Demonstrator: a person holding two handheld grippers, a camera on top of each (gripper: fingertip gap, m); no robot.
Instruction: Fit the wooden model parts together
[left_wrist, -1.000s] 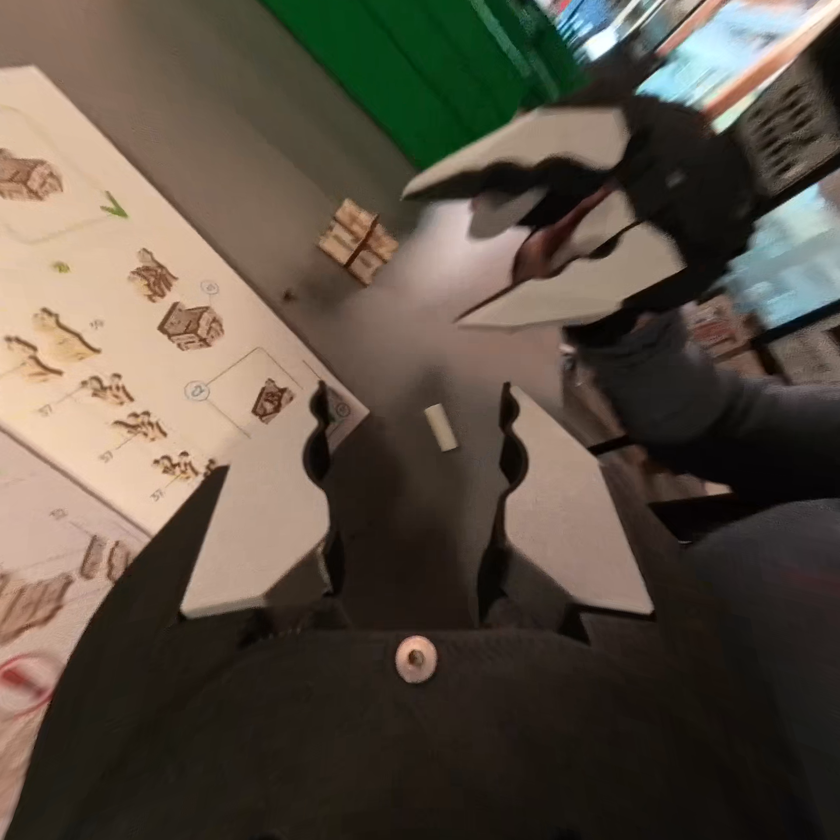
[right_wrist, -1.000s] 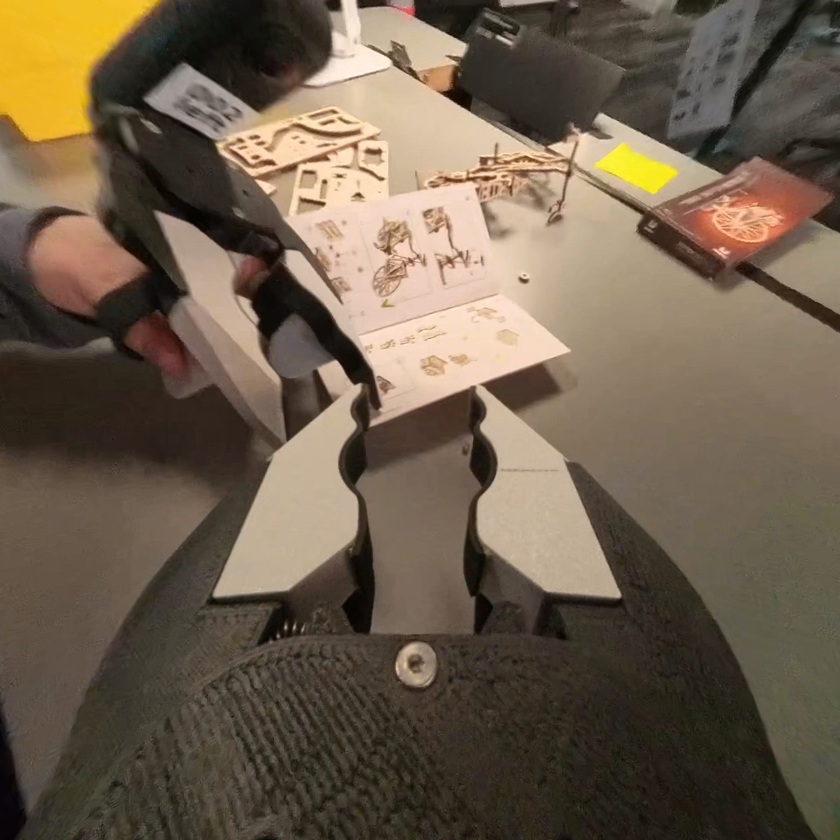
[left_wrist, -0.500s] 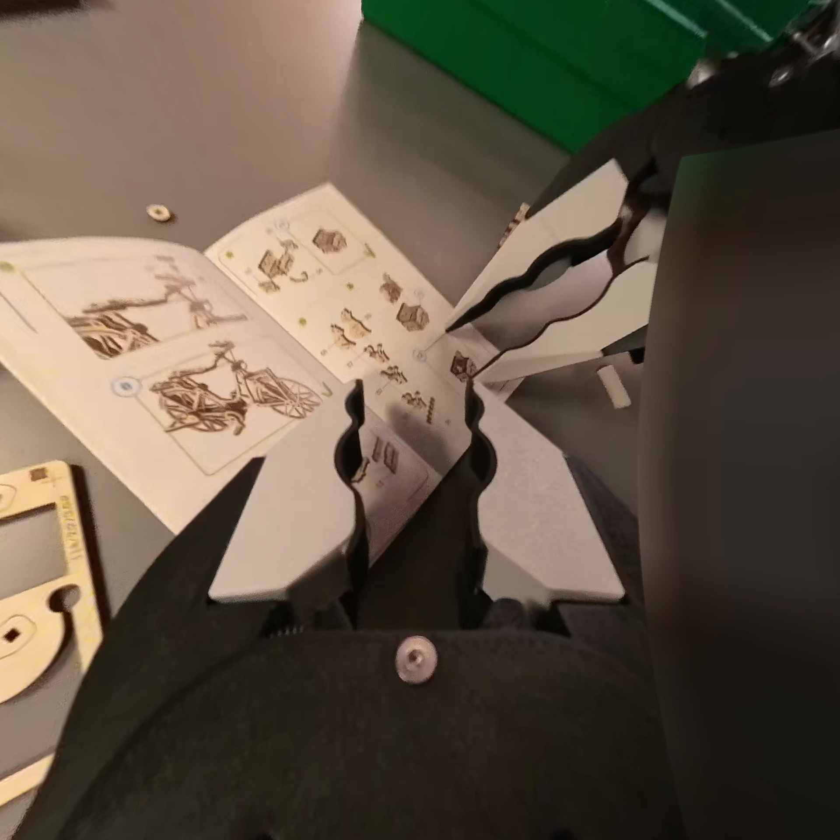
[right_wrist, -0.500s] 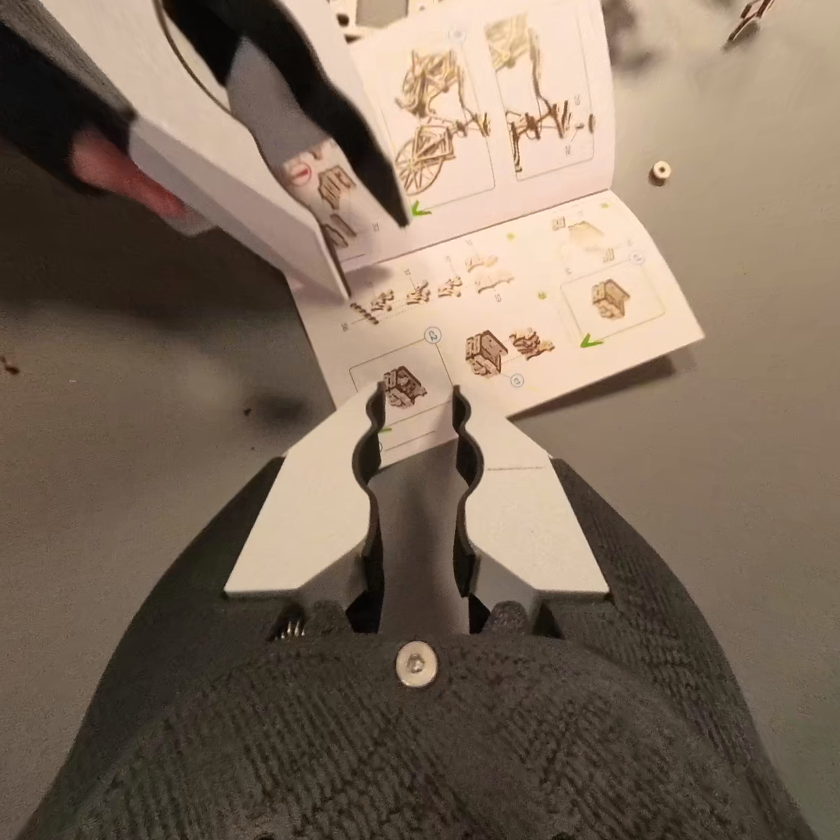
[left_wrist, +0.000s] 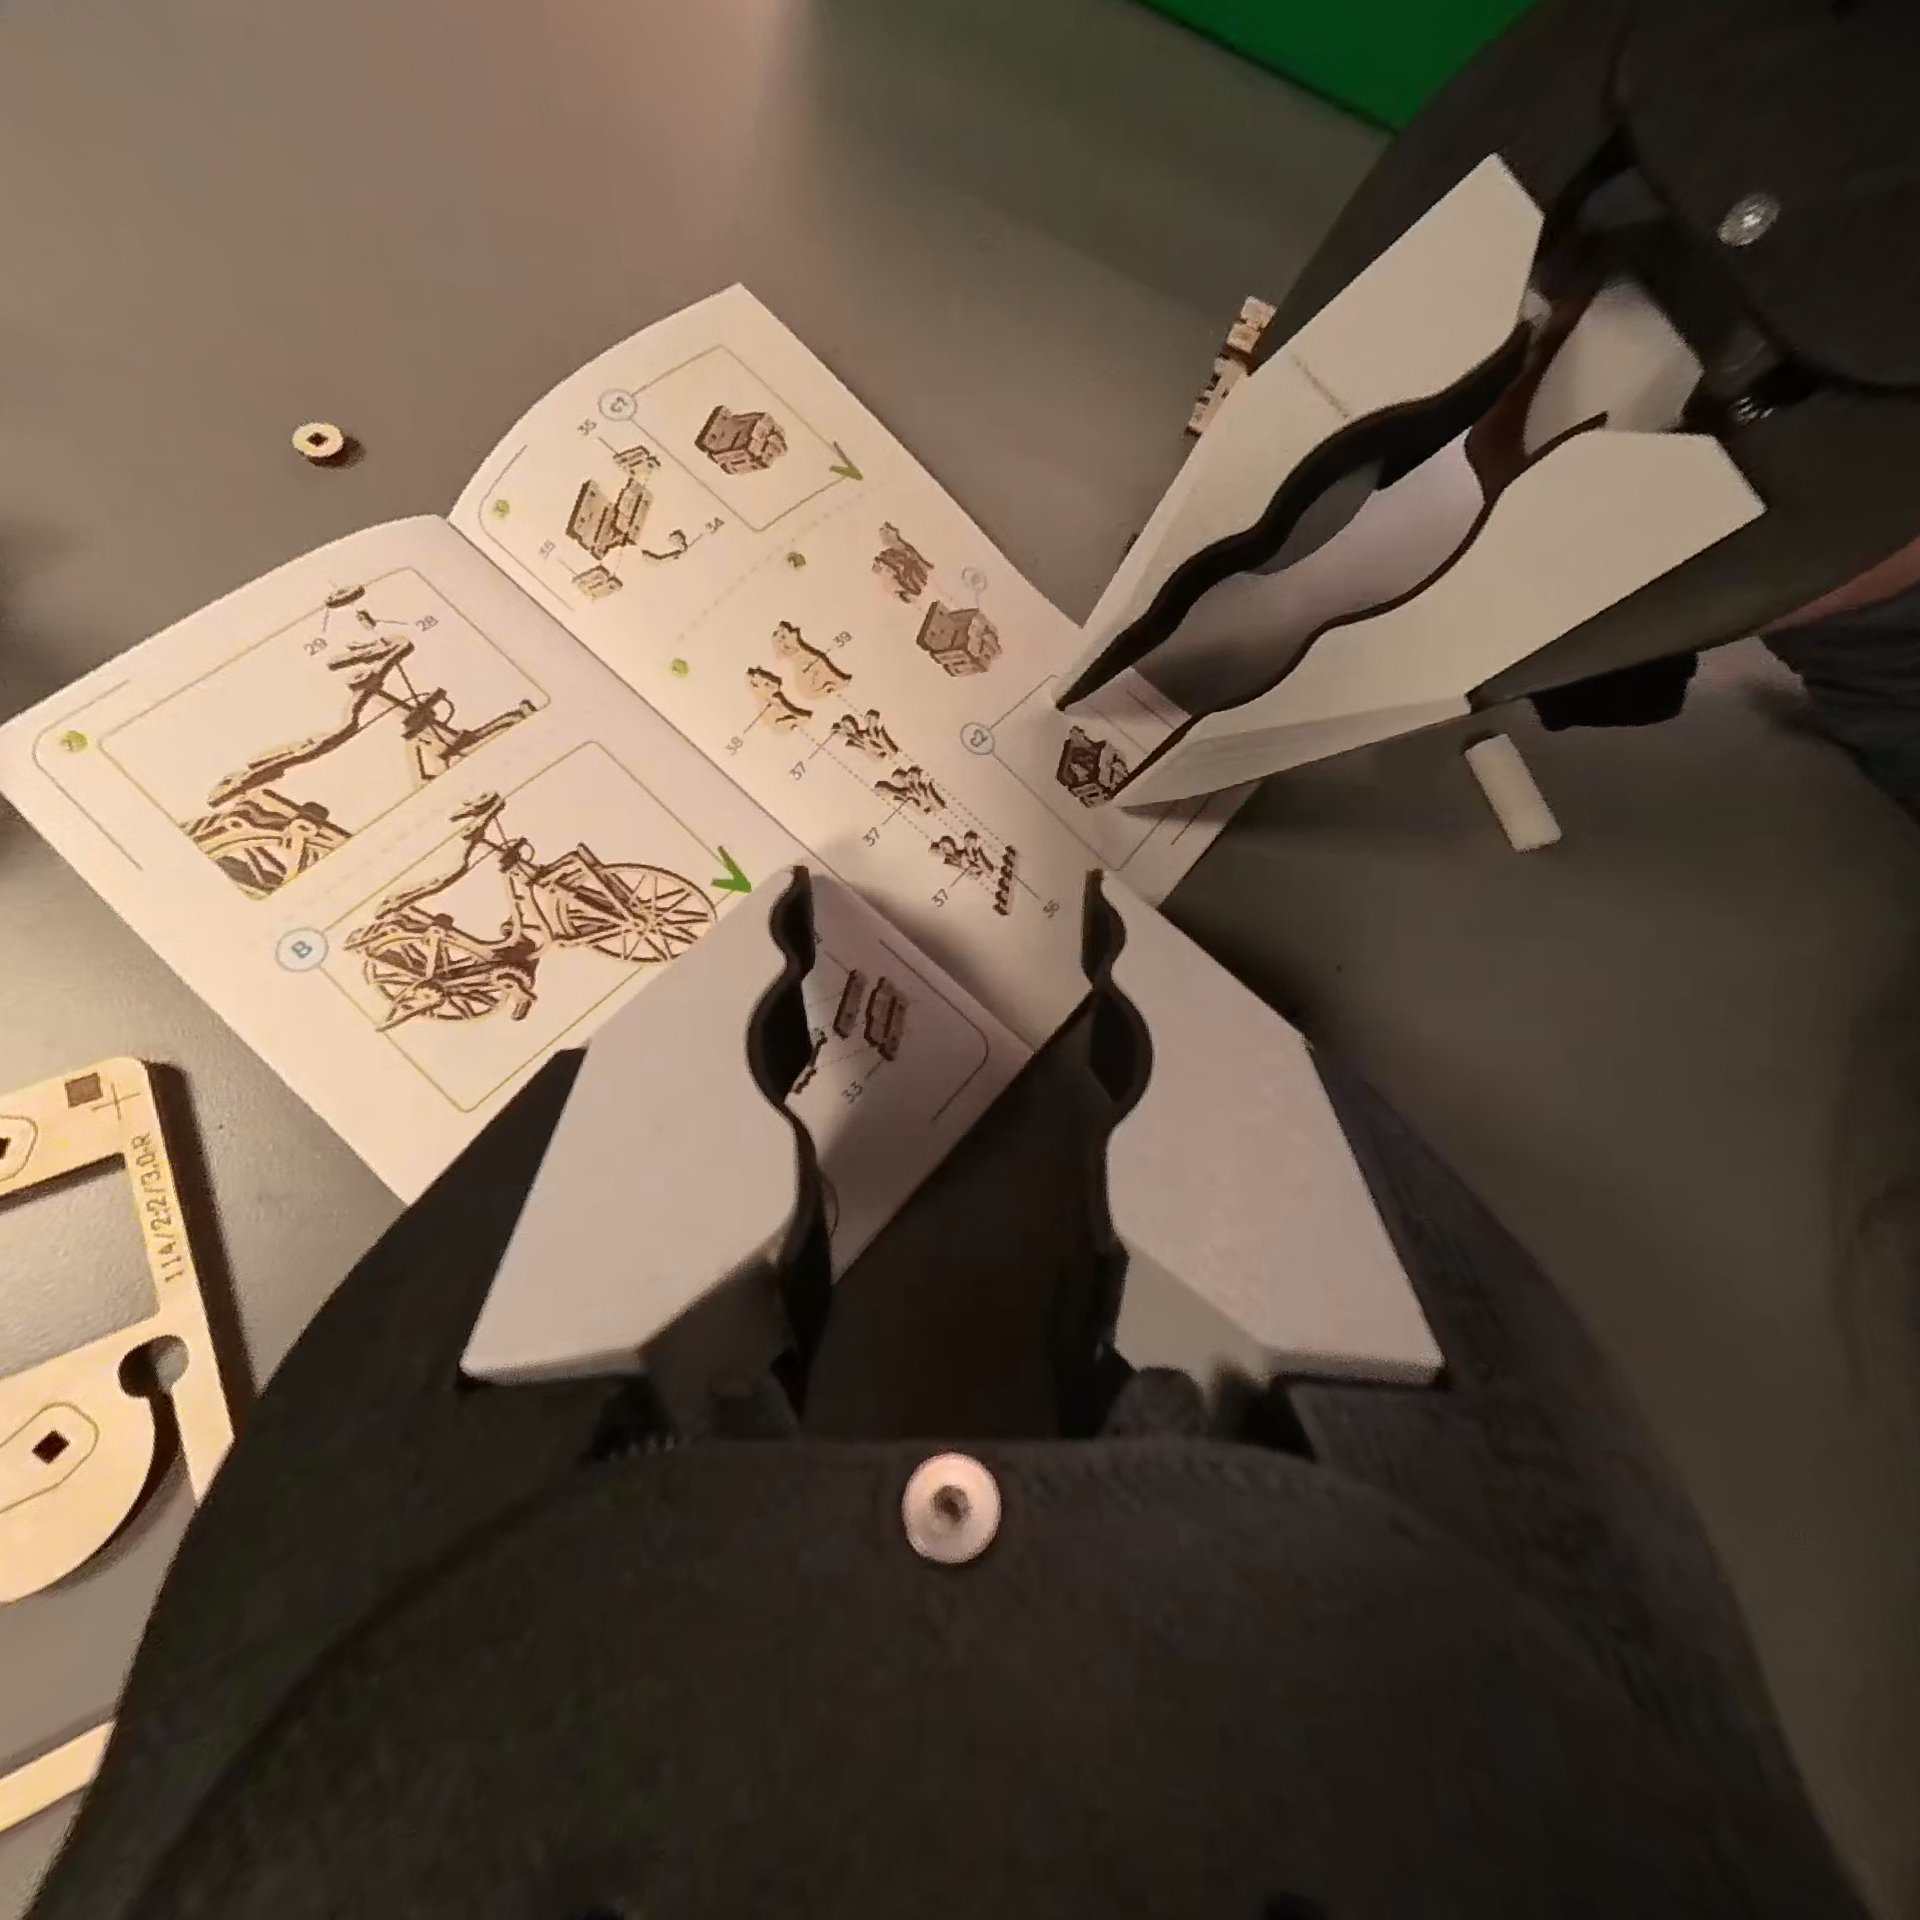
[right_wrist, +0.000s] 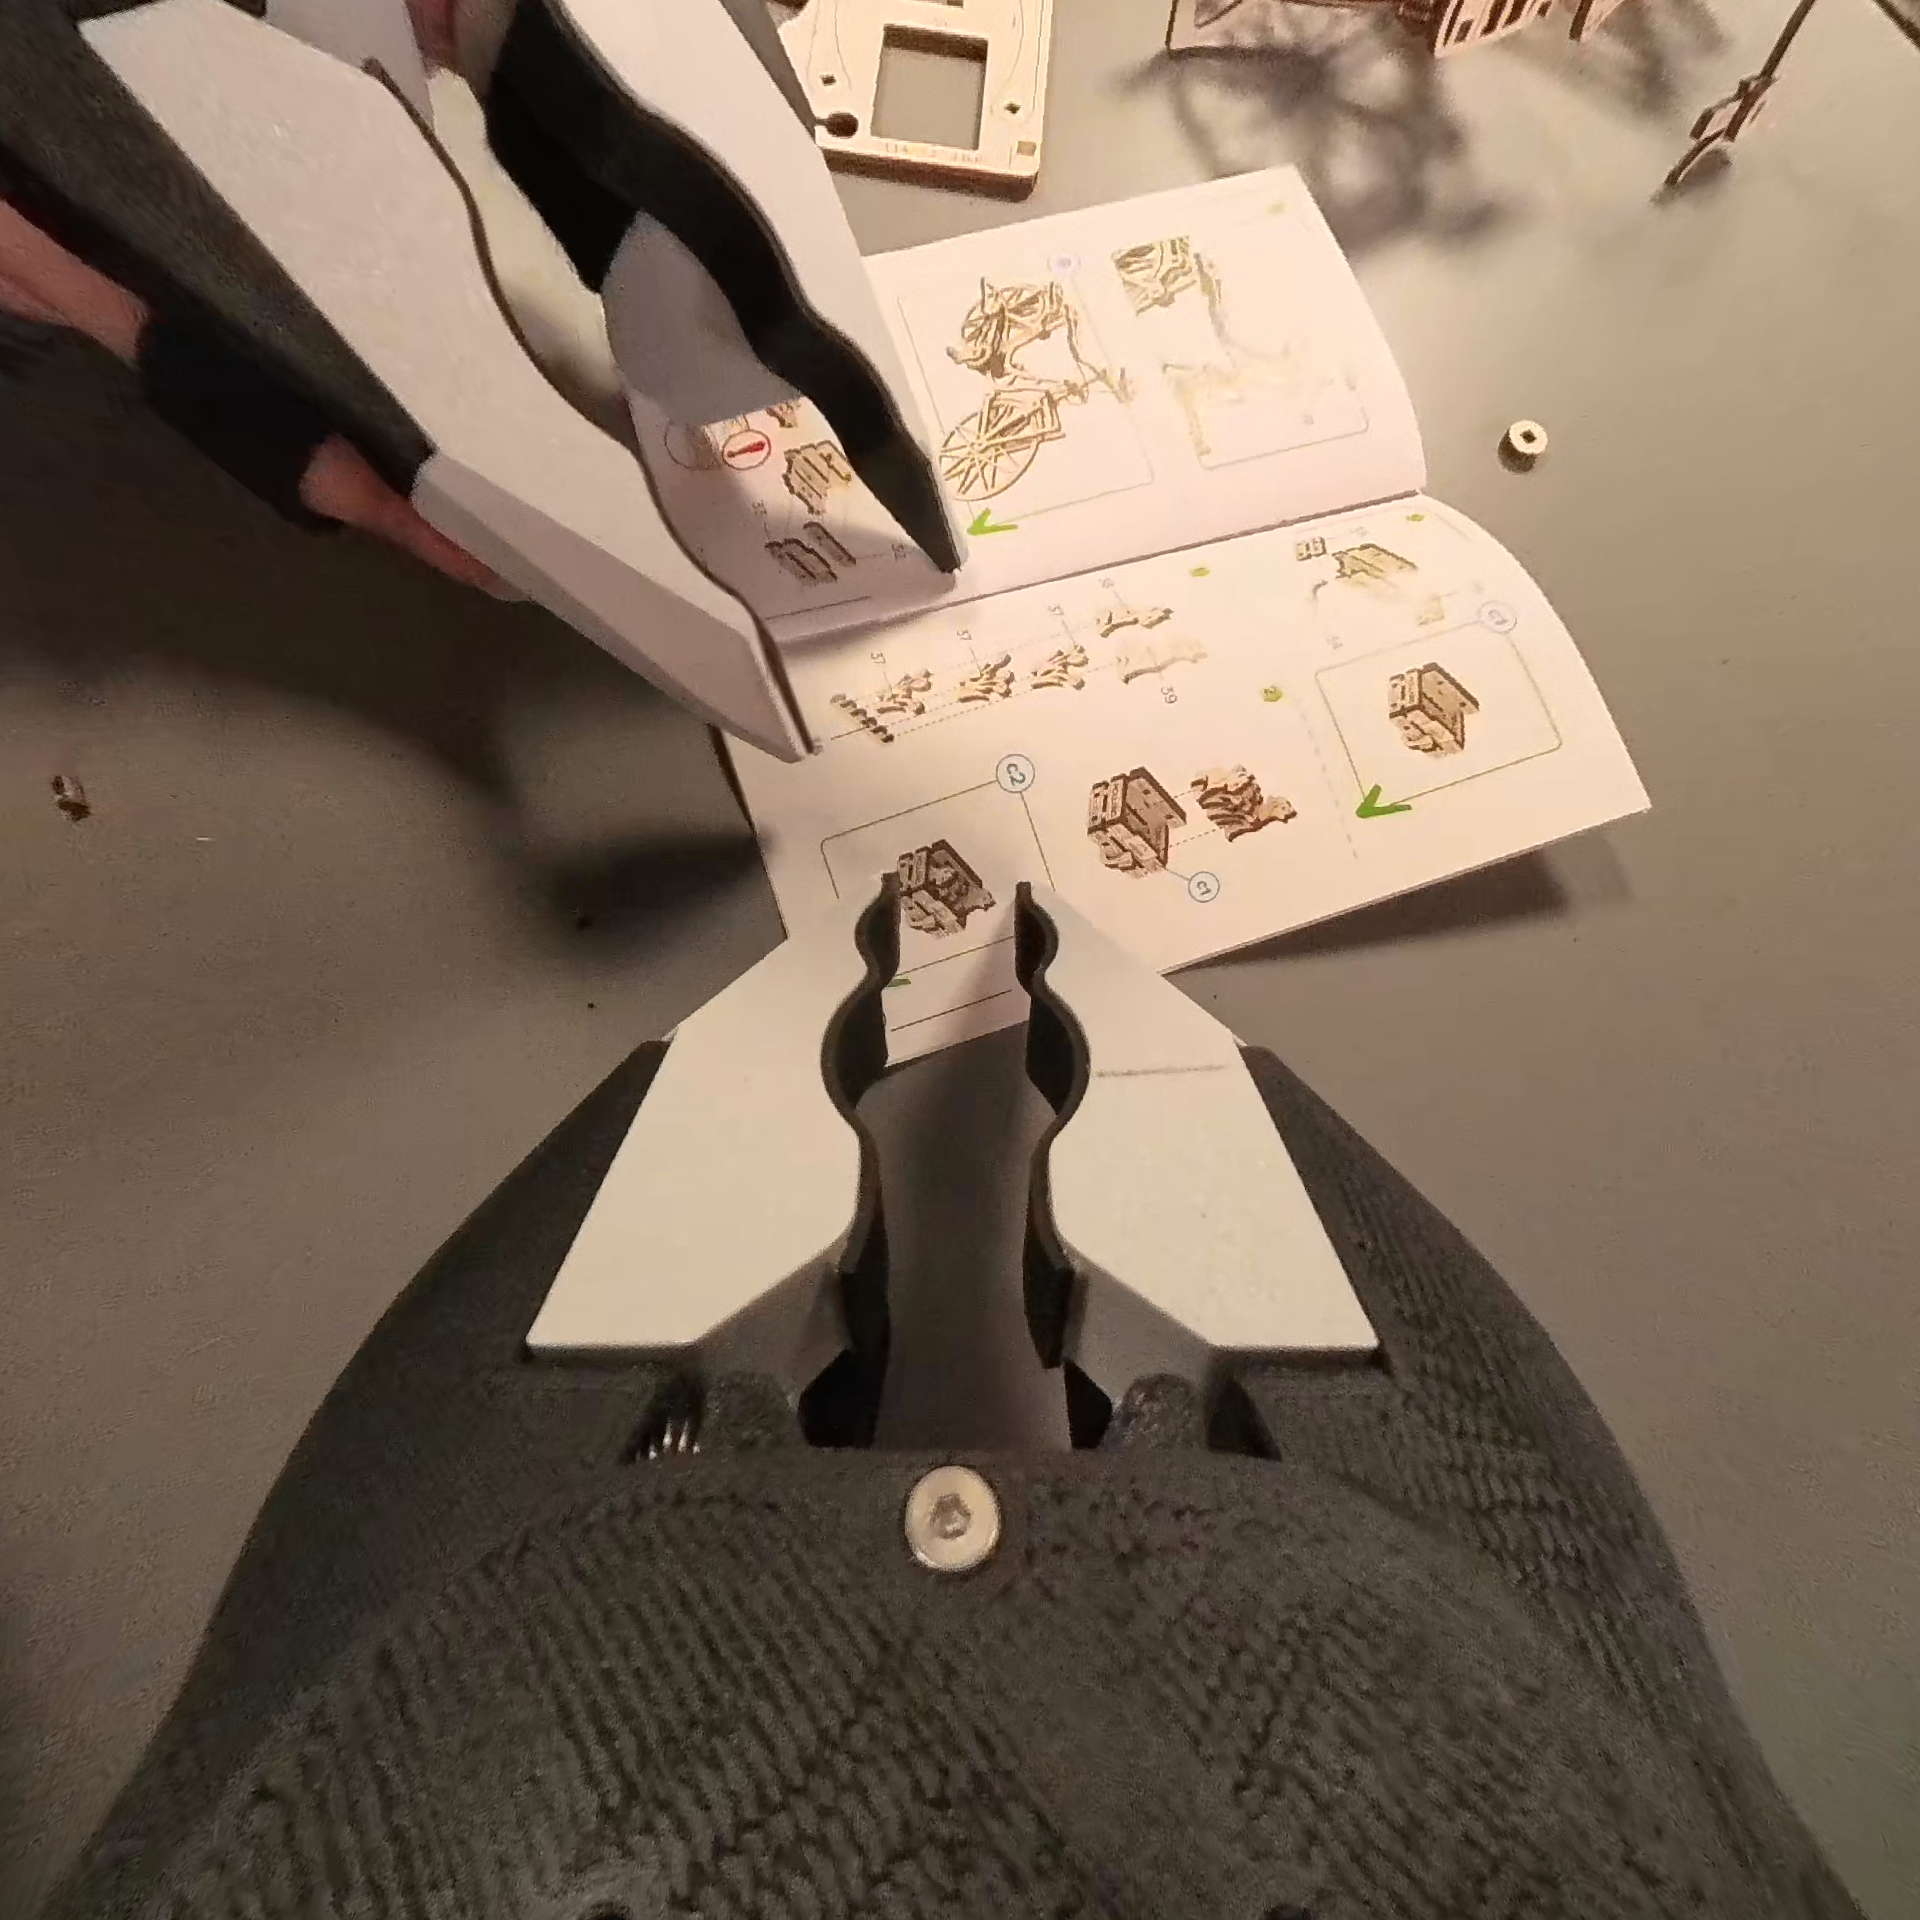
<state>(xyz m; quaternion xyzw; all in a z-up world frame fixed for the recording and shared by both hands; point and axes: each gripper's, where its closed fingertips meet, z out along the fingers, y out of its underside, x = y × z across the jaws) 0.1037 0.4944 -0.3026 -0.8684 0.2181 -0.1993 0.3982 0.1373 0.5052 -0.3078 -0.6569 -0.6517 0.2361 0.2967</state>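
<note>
Hovering over the open manual (left_wrist: 582, 665), both grippers were empty: left gripper (left_wrist: 940, 914) wide, right gripper (right_wrist: 956, 899) narrower. Wooden parts sat off the page: sheet (left_wrist: 94, 1309) at 9 o'clock, small block (left_wrist: 1231, 364) at 2. I'd check the diagram, then grab the block squarely.

wooden sheet (left_wrist: 99, 1309) | pale, cut-outs | flat on table | beside booklet
</note>
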